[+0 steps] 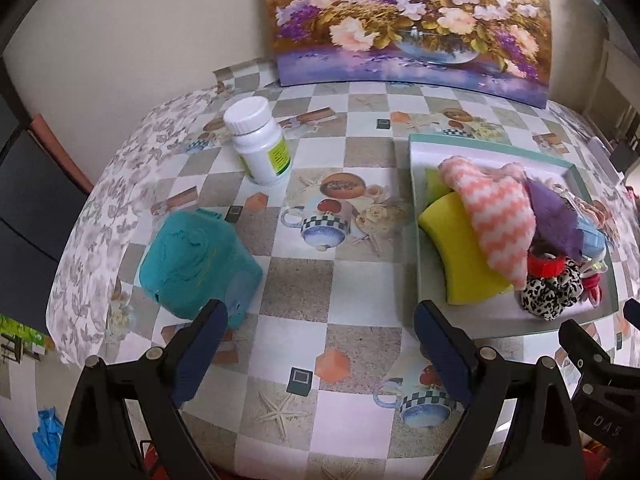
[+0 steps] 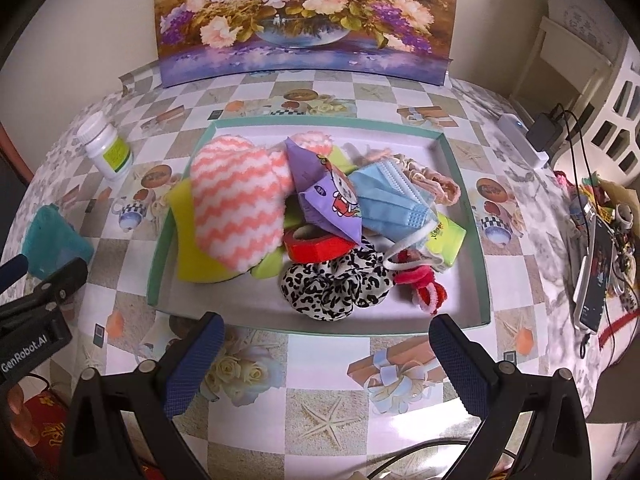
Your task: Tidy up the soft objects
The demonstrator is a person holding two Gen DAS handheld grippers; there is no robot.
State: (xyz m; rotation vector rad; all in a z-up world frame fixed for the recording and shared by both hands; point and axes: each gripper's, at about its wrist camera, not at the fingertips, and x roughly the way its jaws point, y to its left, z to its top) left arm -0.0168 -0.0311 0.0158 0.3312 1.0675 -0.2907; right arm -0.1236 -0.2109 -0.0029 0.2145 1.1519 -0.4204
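Soft pile [image 2: 320, 224] in tray [image 2: 472, 264] | bottle [image 1: 260, 144], teal box [image 1: 196, 260] beside | both claws released, empty

Both wrist views forward over table [image 1: 320, 280], sharing tray [image 2: 468, 200].

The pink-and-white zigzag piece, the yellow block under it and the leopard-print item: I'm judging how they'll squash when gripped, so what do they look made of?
Zigzag cloth: looks like fluffy microfibre or fleece, matte, with fuzzy edges.
Yellow block: probably foam sponge, with a thick, dull cut edge.
Leopard-print item: seemingly thin gathered fabric, puckered, perhaps a scrunchie.
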